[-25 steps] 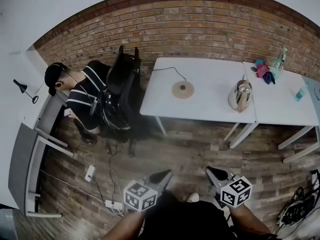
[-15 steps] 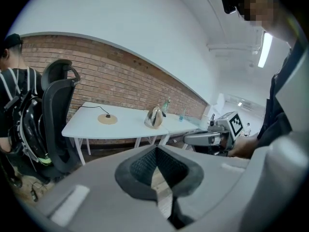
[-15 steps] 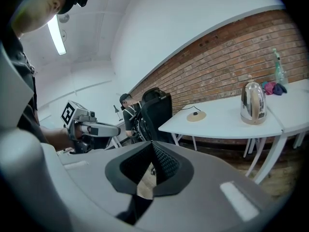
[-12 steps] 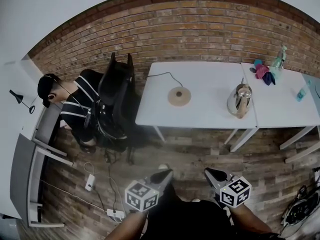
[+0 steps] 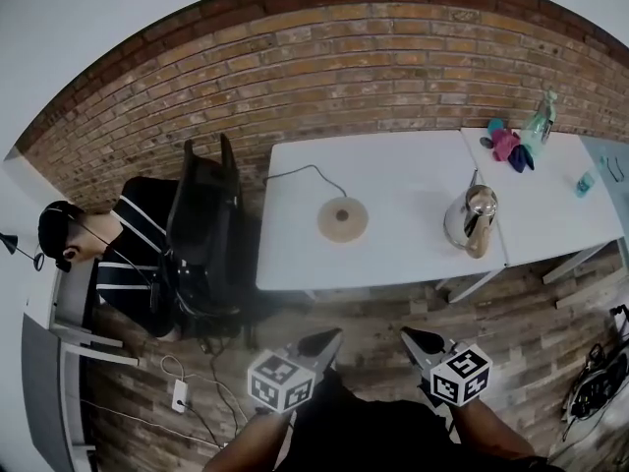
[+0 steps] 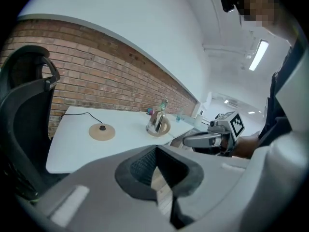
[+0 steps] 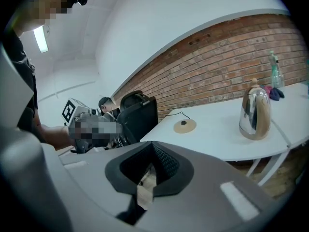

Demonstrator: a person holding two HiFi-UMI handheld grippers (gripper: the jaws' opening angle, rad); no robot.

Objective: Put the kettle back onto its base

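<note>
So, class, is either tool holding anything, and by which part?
Nothing: left tool and right tool are shut and empty; the kettle stands free on the table.

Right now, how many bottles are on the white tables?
2: a spray bottle at the far edge beside the cloths, and a small blue bottle right of it. Others may be hidden.
</note>
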